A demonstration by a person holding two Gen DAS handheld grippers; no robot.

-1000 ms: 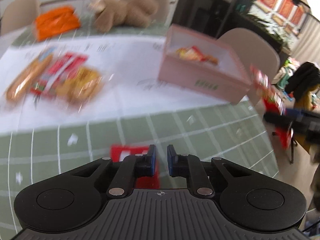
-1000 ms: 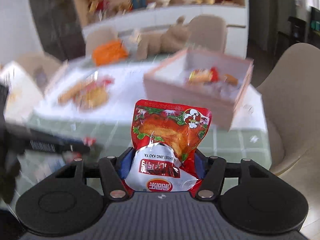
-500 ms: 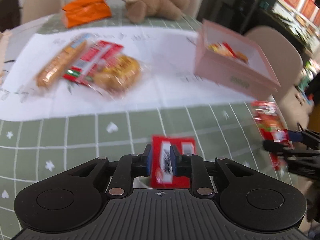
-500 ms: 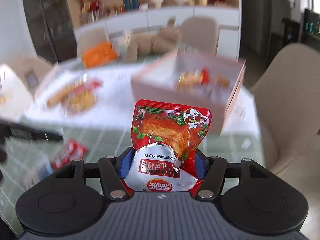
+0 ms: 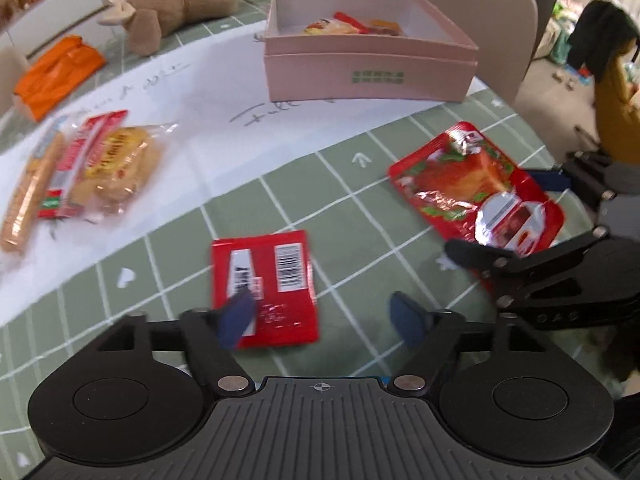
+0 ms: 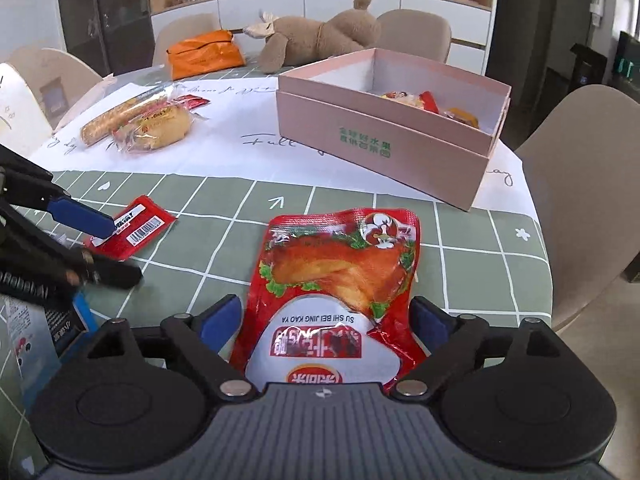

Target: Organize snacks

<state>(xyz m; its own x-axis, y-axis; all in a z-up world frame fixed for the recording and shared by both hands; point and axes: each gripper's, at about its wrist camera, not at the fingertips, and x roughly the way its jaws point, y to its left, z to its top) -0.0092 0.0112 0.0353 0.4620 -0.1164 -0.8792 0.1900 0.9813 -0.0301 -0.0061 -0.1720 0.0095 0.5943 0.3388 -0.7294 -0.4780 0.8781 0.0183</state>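
Left gripper (image 5: 324, 316): spread wide over red packet (image 5: 264, 288), lower centre.
Right gripper (image 6: 326, 322): wide apart around duck pouch (image 6: 340, 276), lower centre.
Box (image 6: 384, 136): upper right.

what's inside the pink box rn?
Pink box holds a few wrapped snacks bunched against one wall: yellow, red and orange packets. The near wall hides the floor along it, so the exact count is unclear.

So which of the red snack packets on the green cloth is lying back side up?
The small flat red packet in front of the left gripper: its barcode panel faces up. The big roast-duck pouch between the right gripper's fingers shows its printed front.
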